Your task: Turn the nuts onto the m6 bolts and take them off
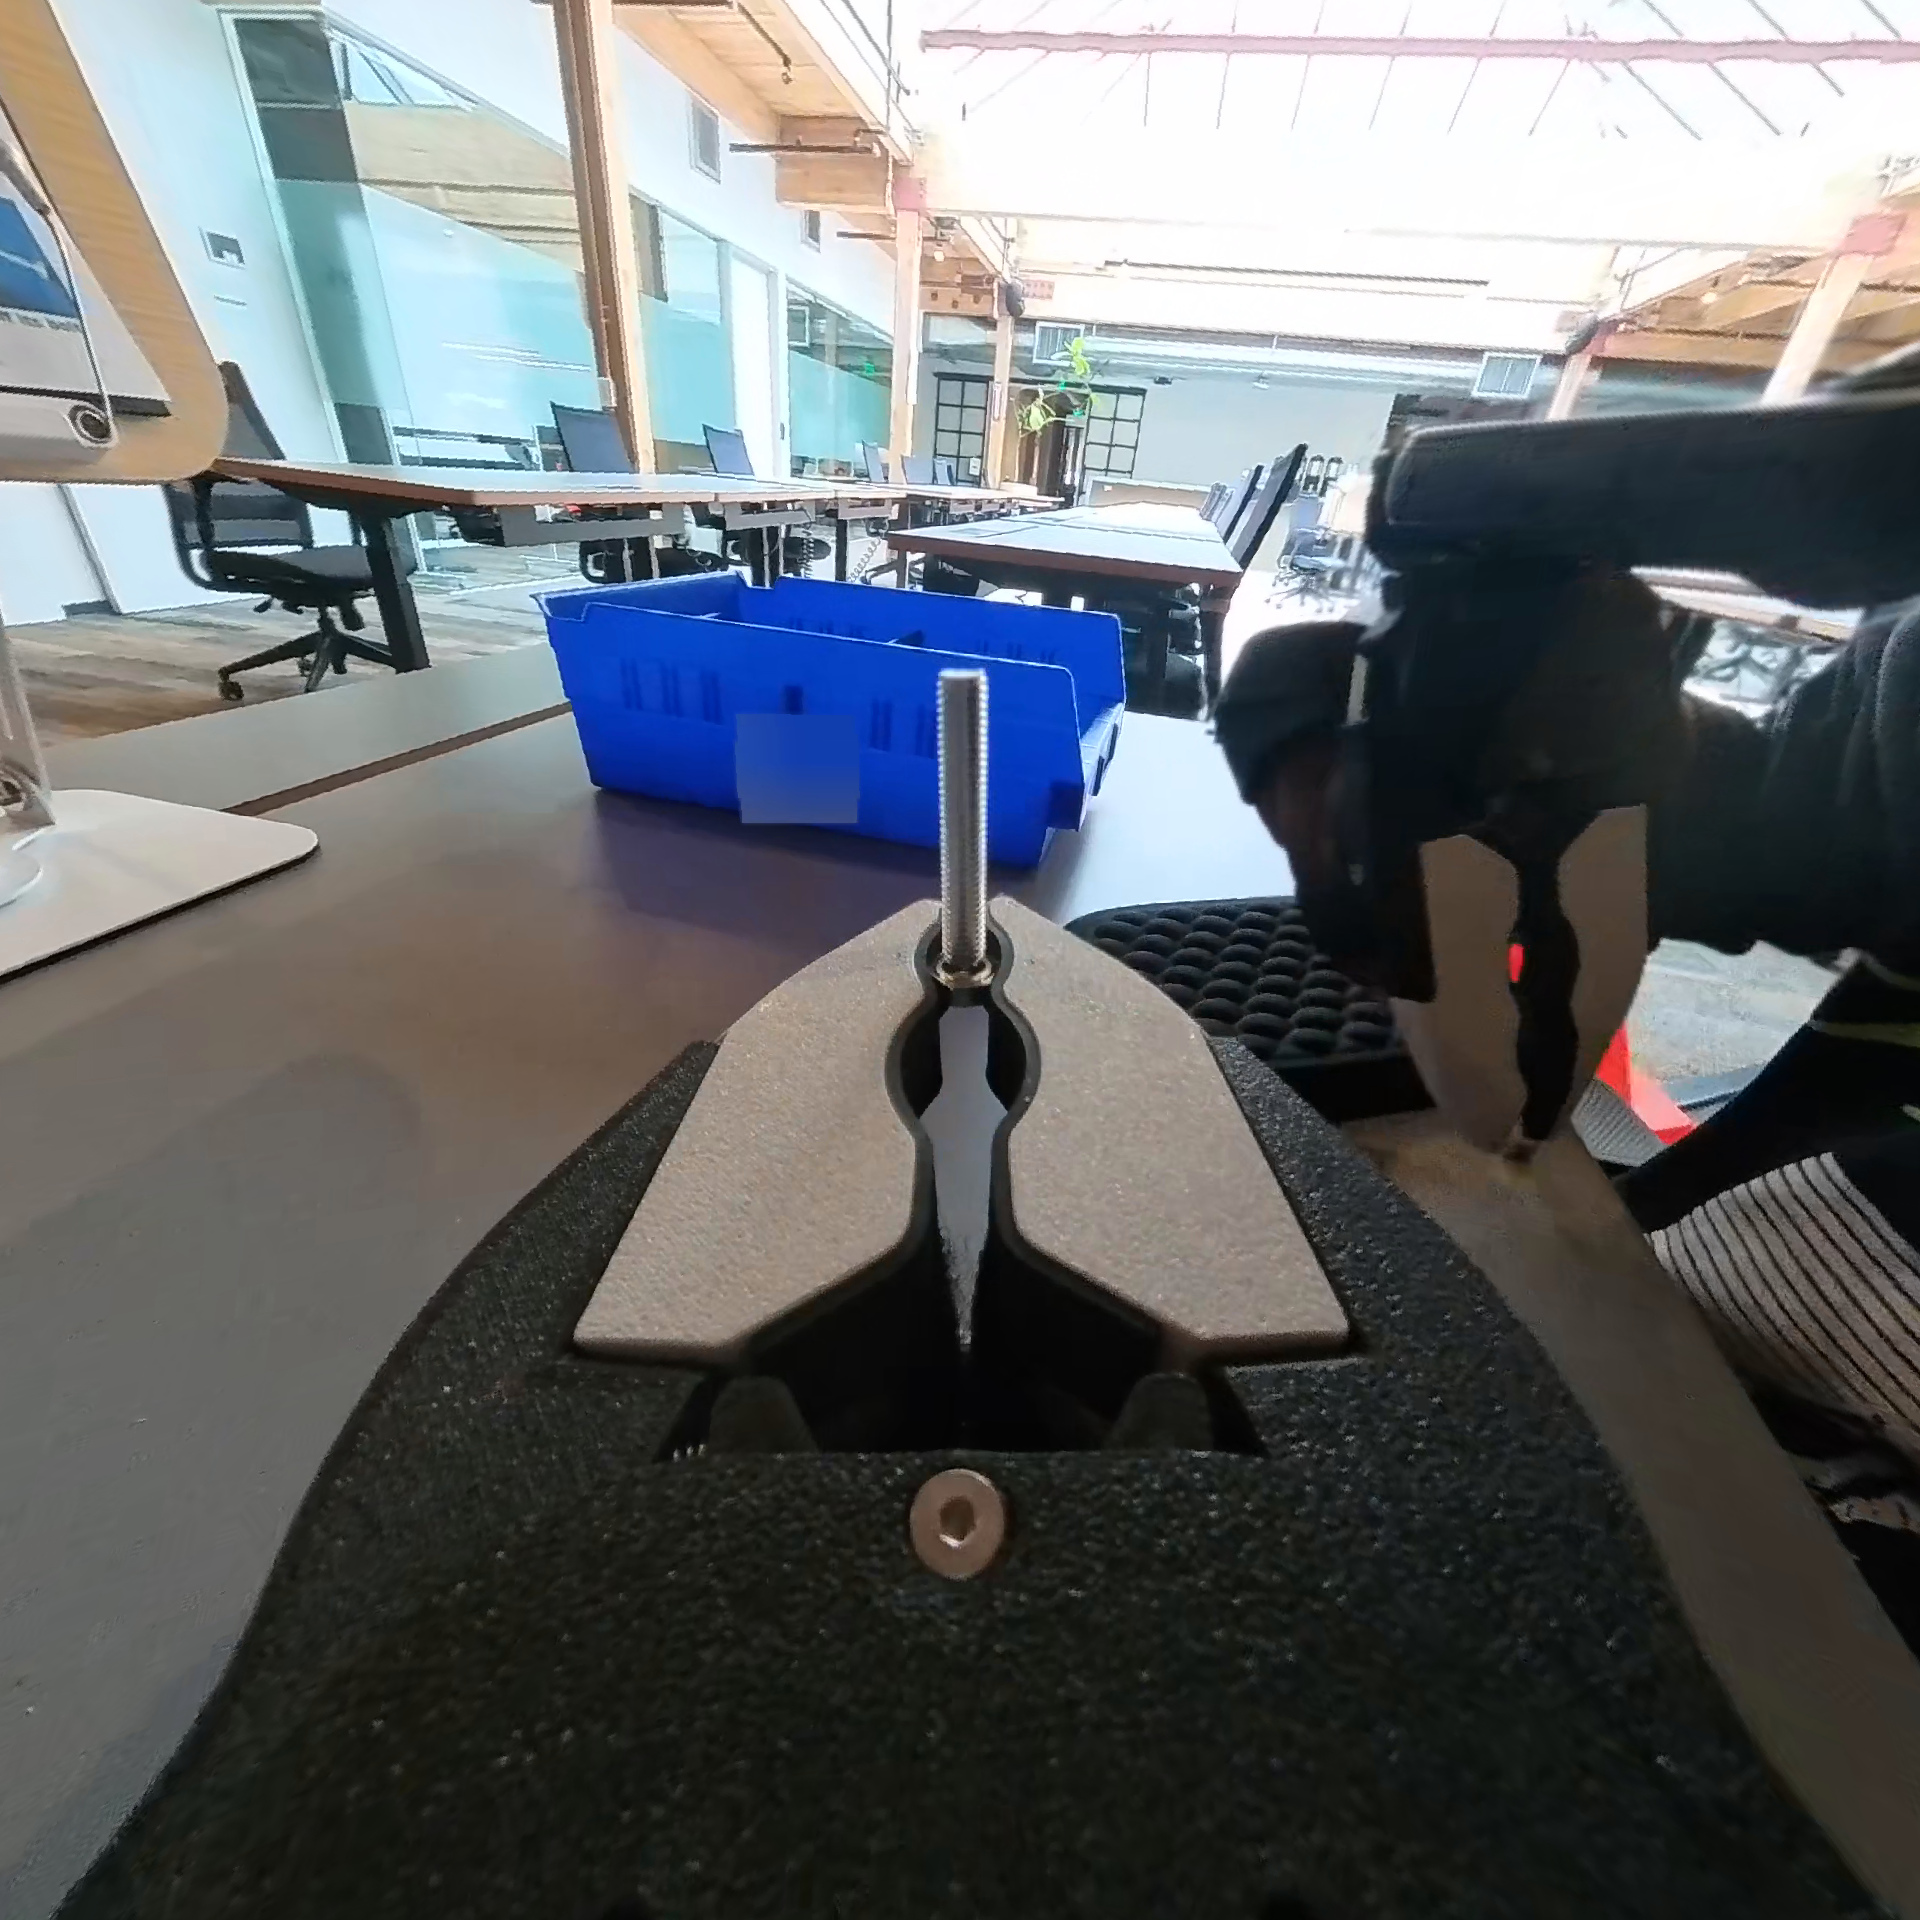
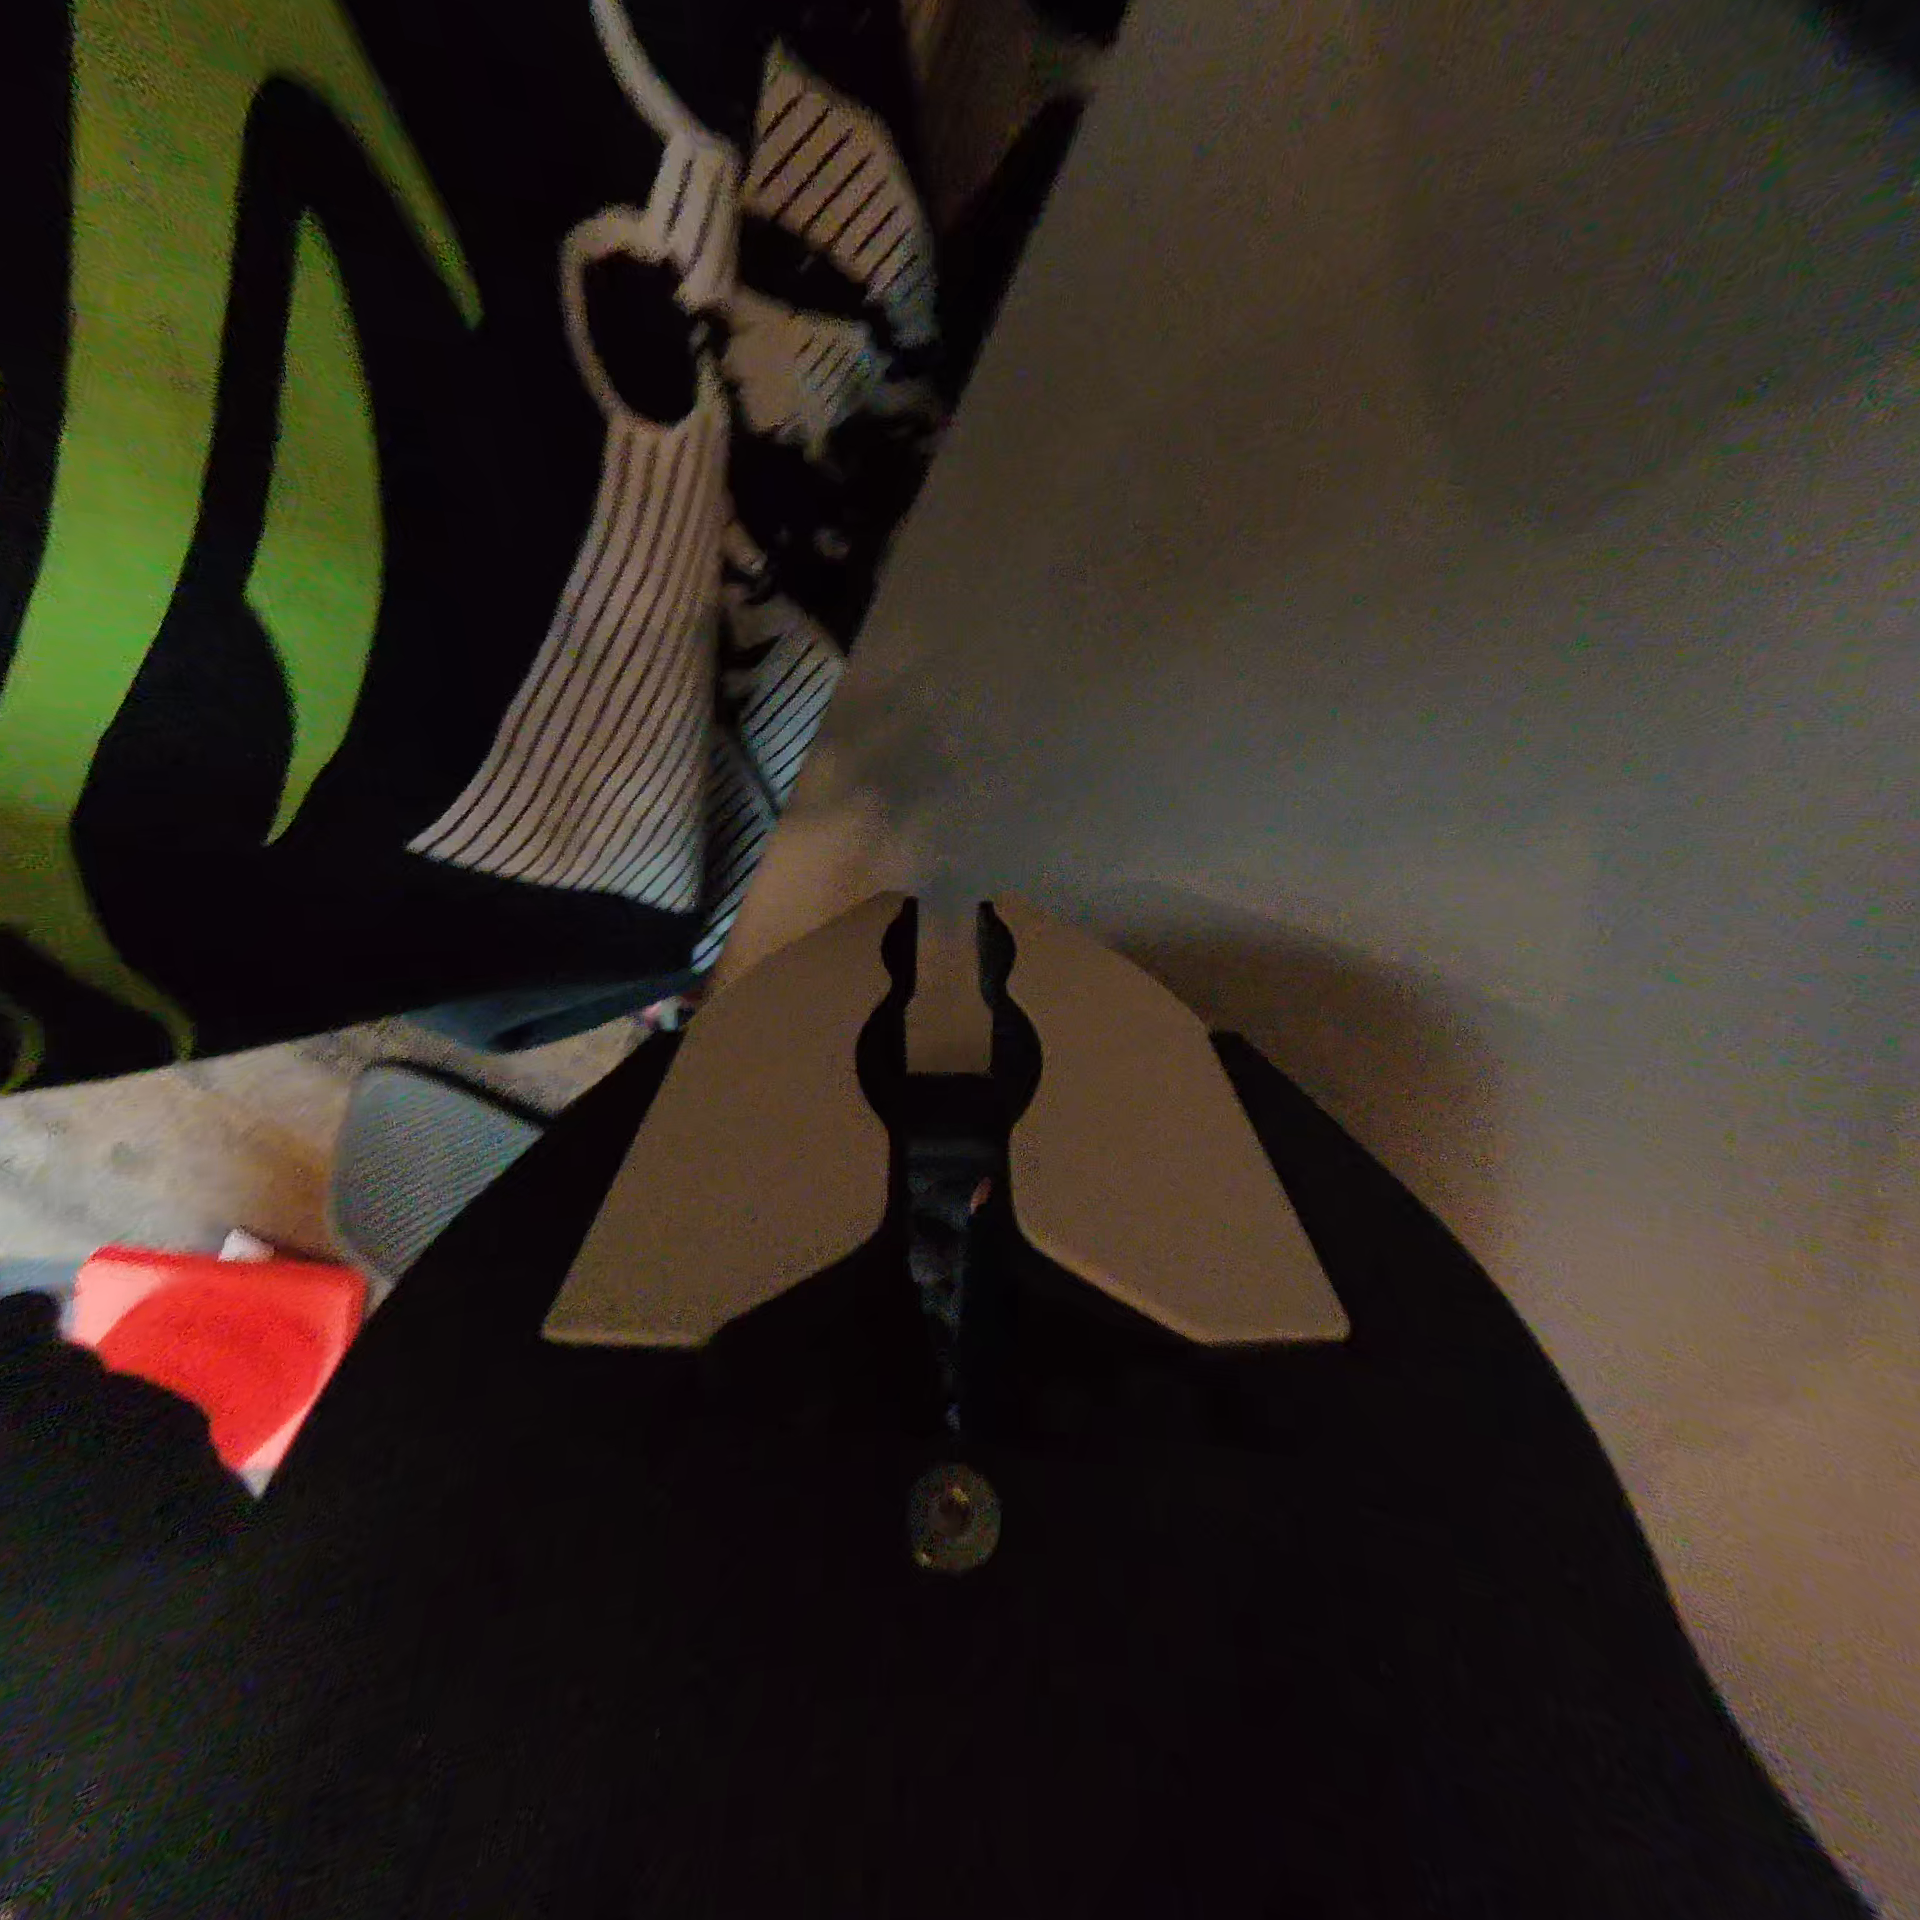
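Observation:
My left gripper [image 1: 963, 935] is shut on the head end of a long silver bolt [image 1: 962, 810], which stands upright from the fingertips above the dark table [image 1: 416, 987]. The right gripper [image 1: 1532, 1127], held by a gloved hand, points down with its tips on the table near the front edge. In the right wrist view the right gripper [image 2: 948, 914] has its jaws a narrow gap apart over the table [image 2: 1403, 520]. The view is dark and blurred, and no nut shows plainly between the pads. I cannot tell whether they press on anything.
A blue plastic bin [image 1: 831, 727] stands on the table behind the bolt. A black dimpled mat [image 1: 1247, 966] lies to the right. A monitor stand's base [image 1: 156, 862] is at the left. The person's striped and green clothing [image 2: 582, 675] and a red object [image 2: 218, 1340] lie beyond the table edge. The tips of one gripper are about 20 cm away from the tips of the other.

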